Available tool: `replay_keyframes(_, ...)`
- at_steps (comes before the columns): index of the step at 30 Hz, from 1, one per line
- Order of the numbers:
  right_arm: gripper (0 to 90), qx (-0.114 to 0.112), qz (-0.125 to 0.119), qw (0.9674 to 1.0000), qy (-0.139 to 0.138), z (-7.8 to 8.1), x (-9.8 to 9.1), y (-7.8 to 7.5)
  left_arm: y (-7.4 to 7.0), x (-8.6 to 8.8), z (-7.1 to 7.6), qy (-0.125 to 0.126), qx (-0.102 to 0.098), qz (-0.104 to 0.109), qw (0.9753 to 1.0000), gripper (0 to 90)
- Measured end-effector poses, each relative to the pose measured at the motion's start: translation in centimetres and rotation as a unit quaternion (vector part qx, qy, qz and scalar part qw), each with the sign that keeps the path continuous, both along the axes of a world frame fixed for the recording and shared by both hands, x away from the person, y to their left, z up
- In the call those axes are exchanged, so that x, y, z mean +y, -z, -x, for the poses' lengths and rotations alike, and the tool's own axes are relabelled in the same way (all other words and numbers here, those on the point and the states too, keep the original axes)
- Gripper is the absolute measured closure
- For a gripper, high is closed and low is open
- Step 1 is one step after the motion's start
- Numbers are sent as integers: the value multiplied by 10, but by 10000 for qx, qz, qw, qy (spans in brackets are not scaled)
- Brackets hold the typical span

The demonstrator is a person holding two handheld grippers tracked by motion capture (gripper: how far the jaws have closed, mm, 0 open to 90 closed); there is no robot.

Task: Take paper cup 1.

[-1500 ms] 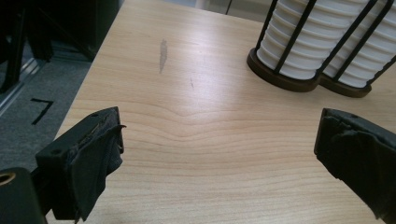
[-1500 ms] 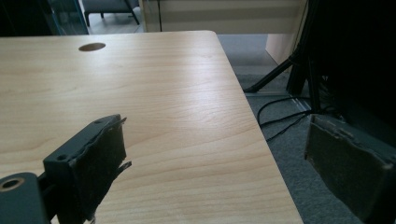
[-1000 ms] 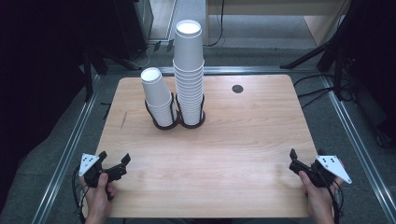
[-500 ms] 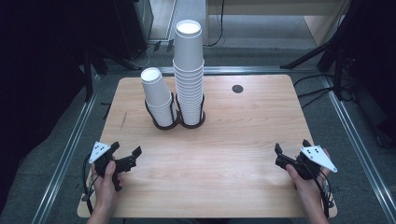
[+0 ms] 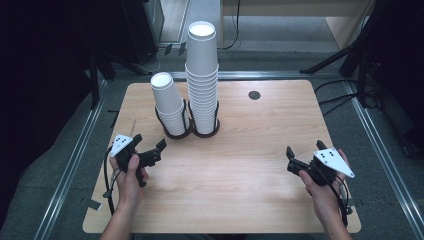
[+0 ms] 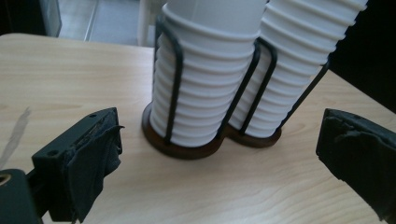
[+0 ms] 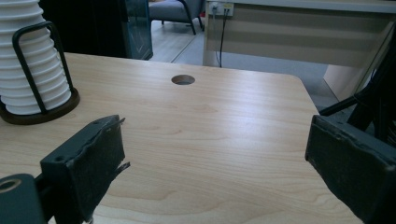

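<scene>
2 stacks of white paper cups (image 5: 192, 85) stand in a black wire holder (image 5: 186, 131) on a pale wooden table (image 5: 235, 190). Left gripper (image 5: 150, 154) and right gripper (image 5: 292, 162) both hover with jaws apart, holding nothing.

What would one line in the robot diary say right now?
left tool: open, empty, near short cup stack | right tool: open, empty, above table | tall cup stack: in holder

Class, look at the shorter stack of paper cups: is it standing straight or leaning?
Leaning. The shorter stack tilts left, away from the straight taller stack.
</scene>
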State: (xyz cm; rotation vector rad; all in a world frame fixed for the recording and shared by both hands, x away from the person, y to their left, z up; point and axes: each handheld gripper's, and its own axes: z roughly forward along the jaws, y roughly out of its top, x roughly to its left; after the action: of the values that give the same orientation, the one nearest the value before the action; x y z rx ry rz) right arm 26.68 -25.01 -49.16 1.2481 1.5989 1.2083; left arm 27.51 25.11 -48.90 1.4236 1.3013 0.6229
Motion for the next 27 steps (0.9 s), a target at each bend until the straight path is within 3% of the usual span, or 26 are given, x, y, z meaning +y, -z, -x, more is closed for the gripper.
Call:
replay_keyframes(5, 47, -53, 12, 10000, -76, -3, 3, -7, -11, -19, -12, 178, -139, -107, 9997, 2)
replay_keyframes(7, 47, -92, 0, 9999, -111, -4, 5, -11, -15, -28, -15, 269, -275, -108, 9992, 2)
replay_keyframes(11, 49, -130, -57, 9998, -170, -8, 9, -20, -22, -46, -24, 381, -503, -305, 9975, 1)
replay_keyframes(18, 49, -231, -60, 9987, -447, -16, 25, -39, -35, -73, -40, 460, -717, -462, 9953, 1)
replay_keyframes(27, 35, -338, -167, 9965, -742, -26, 47, -66, -42, -98, -56, 599, -848, -487, 9934, 1)
